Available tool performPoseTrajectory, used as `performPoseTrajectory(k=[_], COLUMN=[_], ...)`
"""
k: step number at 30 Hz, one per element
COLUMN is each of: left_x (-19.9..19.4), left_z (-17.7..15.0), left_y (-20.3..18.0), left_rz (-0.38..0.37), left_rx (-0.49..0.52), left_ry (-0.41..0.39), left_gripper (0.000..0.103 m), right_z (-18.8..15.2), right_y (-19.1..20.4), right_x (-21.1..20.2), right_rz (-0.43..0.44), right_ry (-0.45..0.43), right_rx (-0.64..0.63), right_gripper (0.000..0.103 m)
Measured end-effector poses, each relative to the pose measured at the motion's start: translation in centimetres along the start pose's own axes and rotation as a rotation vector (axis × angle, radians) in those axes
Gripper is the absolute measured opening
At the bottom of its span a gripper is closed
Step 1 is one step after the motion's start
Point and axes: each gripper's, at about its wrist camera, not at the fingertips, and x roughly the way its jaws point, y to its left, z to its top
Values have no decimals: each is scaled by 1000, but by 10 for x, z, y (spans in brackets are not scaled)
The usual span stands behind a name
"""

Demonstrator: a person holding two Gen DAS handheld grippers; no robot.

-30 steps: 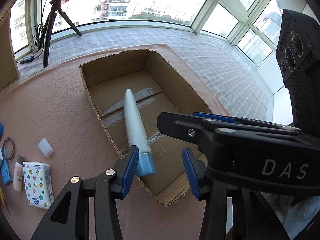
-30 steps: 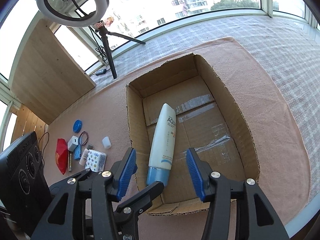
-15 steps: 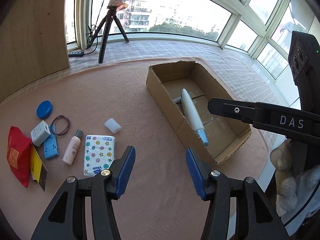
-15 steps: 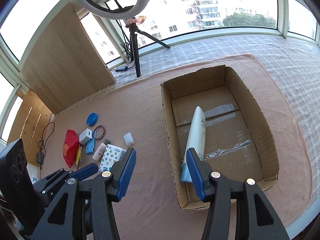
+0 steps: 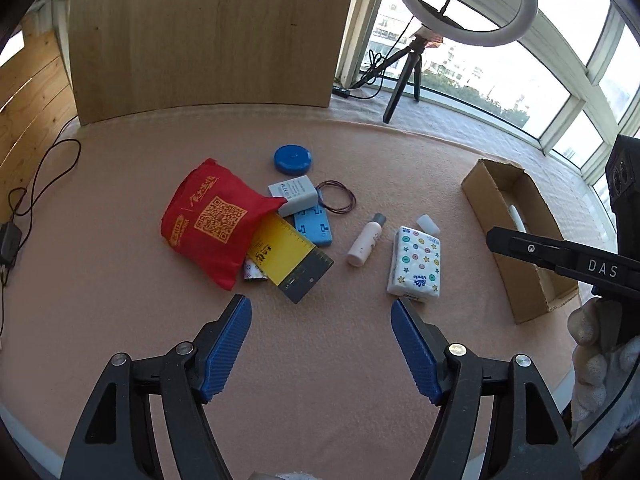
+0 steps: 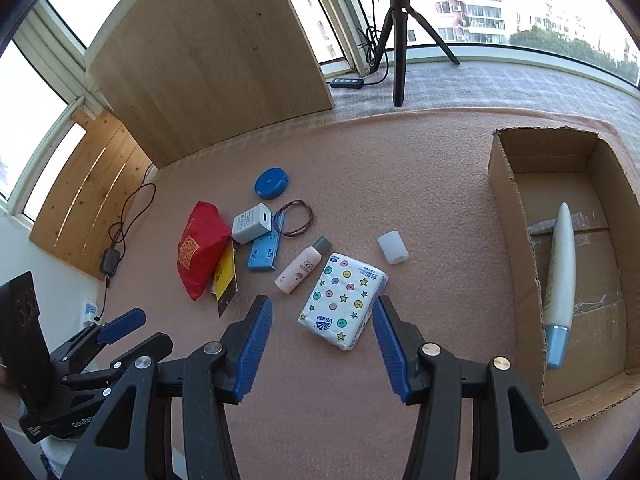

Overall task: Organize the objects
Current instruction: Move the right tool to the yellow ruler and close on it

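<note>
- Pink felt matting [image 5: 328,360] covers a table beside a sunlit bay window, with a wooden panel [image 5: 208,36] upright at its far edge and a ring light on a tripod [image 5: 404,76] on the sill.
- Left gripper [image 5: 321,344] hovers wide open and empty above the mat's near edge; right gripper [image 6: 320,344] is likewise spread wide, gripping nothing, its blue pads flanking the tissue pack below.
- That tissue pack [image 6: 344,300], printed with stars and dots and marked "Vinda", lies near the mat's middle, a small pink bottle [image 6: 300,270] just beside it and a white cap [image 6: 393,247] close behind.
- Toward the left edge, a red pouch [image 5: 214,216] bearing a QR code overlaps a yellow ruler [image 5: 290,258], a blue case [image 5: 314,226] and a white charger [image 5: 292,194]; a hair tie [image 5: 338,202] and blue round lid [image 5: 293,159] sit nearby.
- At the right edge, an open cardboard box [image 6: 516,240] holds a white tube with a blue cap [image 6: 560,280], lying lengthwise.
- Bare mat separates clutter from box.
</note>
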Motion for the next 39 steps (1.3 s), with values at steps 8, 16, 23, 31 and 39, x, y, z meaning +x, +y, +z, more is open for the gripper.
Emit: performPoseTrajectory(k=[8, 16, 23, 31, 39], left_x=[-13, -17, -20, -16, -12], left_z=[-29, -44, -49, -48, -45], left_y=[62, 86, 97, 105, 105], left_rz=[61, 73, 71, 67, 60], left_rx=[-104, -156, -184, -192, -192], left_ry=[26, 35, 33, 40, 41], left_gripper=[78, 78, 78, 78, 78], right_z=[-4, 2, 5, 9, 9], right_y=[46, 64, 70, 78, 79], right_x=[56, 102, 127, 137, 131], right_rz=[52, 69, 84, 93, 121], right_ry=[99, 168, 212, 227, 214], right_rx=[-64, -53, -39, -46, -39], right_gripper=[48, 44, 36, 18, 7])
